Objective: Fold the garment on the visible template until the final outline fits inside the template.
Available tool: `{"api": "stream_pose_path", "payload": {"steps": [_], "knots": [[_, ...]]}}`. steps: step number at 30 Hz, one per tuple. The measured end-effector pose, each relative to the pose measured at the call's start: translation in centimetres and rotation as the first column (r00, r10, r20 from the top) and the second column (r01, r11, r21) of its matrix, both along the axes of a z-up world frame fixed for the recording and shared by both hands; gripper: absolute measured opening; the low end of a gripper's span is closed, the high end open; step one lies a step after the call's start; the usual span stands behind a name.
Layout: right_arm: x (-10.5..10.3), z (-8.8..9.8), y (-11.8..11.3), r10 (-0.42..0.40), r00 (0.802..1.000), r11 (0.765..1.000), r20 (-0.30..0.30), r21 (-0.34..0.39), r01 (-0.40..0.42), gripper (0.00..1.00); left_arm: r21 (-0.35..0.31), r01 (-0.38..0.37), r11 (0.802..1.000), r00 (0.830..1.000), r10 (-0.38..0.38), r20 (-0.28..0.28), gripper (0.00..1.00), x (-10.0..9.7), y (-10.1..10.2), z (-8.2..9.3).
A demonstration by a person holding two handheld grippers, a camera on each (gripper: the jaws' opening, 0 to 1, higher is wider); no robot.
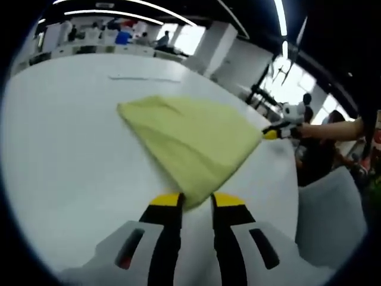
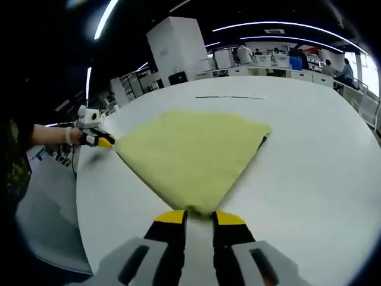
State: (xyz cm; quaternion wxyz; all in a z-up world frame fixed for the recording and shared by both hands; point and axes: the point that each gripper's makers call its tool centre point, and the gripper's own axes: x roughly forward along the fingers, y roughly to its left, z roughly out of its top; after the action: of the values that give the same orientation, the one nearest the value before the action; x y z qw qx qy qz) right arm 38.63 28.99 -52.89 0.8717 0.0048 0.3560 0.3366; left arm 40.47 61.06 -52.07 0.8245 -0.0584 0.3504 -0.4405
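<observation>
The yellow garment (image 1: pixel 193 140) (image 2: pixel 193 154) lies spread flat on the white table (image 1: pixel 65 149) (image 2: pixel 309 173), folded to a rough triangle. The left gripper (image 1: pixel 196 201) has a near corner pinched between its yellow-tipped jaws; the right gripper (image 2: pixel 199 215) is clenched on the opposite corner. Each shows small at the cloth's far point in the other's view, held by a bare forearm (image 1: pixel 333 129). No template outline is clear under the cloth; a faint thin line (image 1: pixel 144 78) (image 2: pixel 229 96) crosses the table beyond it. Desks and seated people (image 2: pixel 345 70) are blurred far off.
</observation>
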Motion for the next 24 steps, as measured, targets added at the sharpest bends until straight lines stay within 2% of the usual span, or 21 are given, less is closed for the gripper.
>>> {"api": "stream_pose_path", "payload": {"steps": [6, 9, 11, 19, 21, 24], "knots": [[0.12, -0.01, -0.13, 0.003, 1.0, 1.0, 0.009, -0.01, -0.003, 0.06, 0.002, -0.004, 1.0, 1.0, 0.004, -0.005, 0.11, 0.12, -0.13, -0.24], [0.13, 0.0, -0.29, -0.003, 1.0, 1.0, 0.005, -0.01, 0.003, 0.02, -0.002, -0.013, 1.0, 1.0, 0.013, -0.012, 0.03, 0.18, -0.17, -0.3], [0.08, 0.01, -0.32, -0.005, 1.0, 1.0, 0.0, -0.007, 0.005, 0.0, -0.013, -0.03, 0.999, 0.999, 0.03, -0.019, 0.01, 0.3, -0.23, -0.27], [-0.19, 0.07, -0.29, -0.007, 1.0, 1.0, -0.012, -0.002, 0.007, 0.0, -0.011, -0.041, 0.999, 0.999, 0.04, -0.028, 0.0, 0.27, -0.08, -0.38], [-0.09, 0.15, -0.39, 0.008, 1.0, 1.0, 0.01, -0.018, -0.008, 0.0, -0.008, -0.041, 0.999, 0.999, 0.041, -0.029, 0.0, 0.27, 0.02, -0.36], [-0.23, 0.31, -0.52, 0.003, 1.0, 1.0, 0.002, -0.009, -0.003, 0.0, -0.009, -0.045, 0.999, 0.998, 0.045, -0.034, 0.0, 0.27, 0.11, -0.33]]}}
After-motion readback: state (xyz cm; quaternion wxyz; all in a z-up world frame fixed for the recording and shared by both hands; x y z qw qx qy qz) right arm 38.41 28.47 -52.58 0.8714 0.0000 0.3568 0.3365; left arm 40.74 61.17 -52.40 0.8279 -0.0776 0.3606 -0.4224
